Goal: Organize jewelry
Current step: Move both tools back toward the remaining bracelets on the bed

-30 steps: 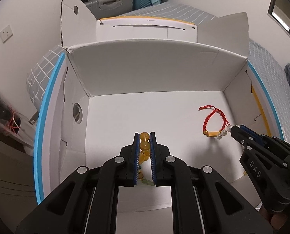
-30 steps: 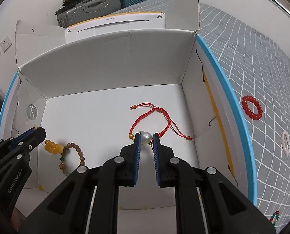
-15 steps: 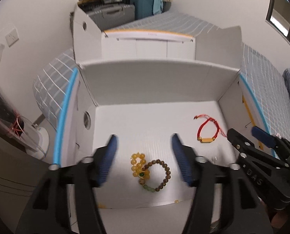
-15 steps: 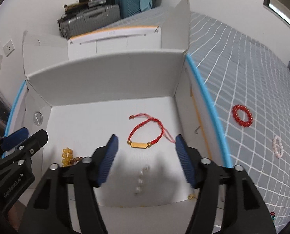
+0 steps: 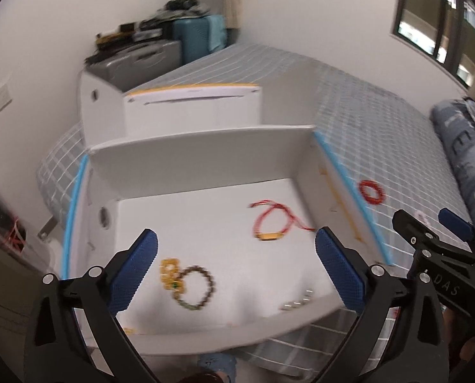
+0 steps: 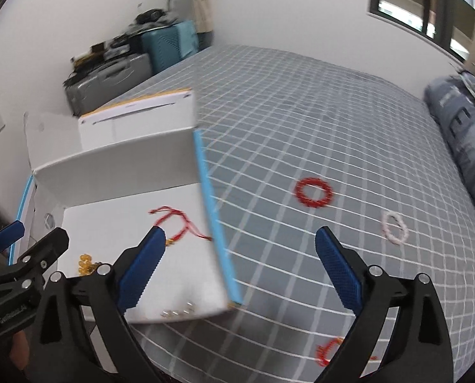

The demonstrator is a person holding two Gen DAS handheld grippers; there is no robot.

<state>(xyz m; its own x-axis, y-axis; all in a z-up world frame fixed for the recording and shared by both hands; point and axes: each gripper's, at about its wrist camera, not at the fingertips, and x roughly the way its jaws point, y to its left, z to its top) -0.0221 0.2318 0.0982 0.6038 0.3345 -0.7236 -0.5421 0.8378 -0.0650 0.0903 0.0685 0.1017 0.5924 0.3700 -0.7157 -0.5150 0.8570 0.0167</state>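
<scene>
Two grippers were seen above a white box [image 5: 205, 156] set on a grey checked bed [image 6: 301, 121], both jaws opening wide w/ nothing gripped. The left gripper [image 5: 236, 266] was held over the box floor; a brown bead bracelet [image 5: 199, 287] and an amber bead string [image 5: 170, 269] were framed betw. its blue fingers [image 5: 135, 271], lying loose on the floor, closer to the left finger and untouched. A red cord bracelet [image 5: 274, 223] w/ a gold bar was laid farther in, nearer the right finger, also apart from it. A few small pearls [image 5: 296, 301] were left near the box's front edge.

The right gripper [image 6: 239, 269] was pointed across the box's blue-edged right wall [image 6: 218, 233], which was caught betw. its fingers [image 6: 339, 271] in the view. A red bead ring [image 6: 314, 193] and a pale pink ring [image 6: 395, 226] were left on the bed beyond it, well apart from the fingers. Another red cord piece [image 6: 328, 351] was seen on the bed, low by the right finger; contact couldn't be told. Frames were blurred.
</scene>
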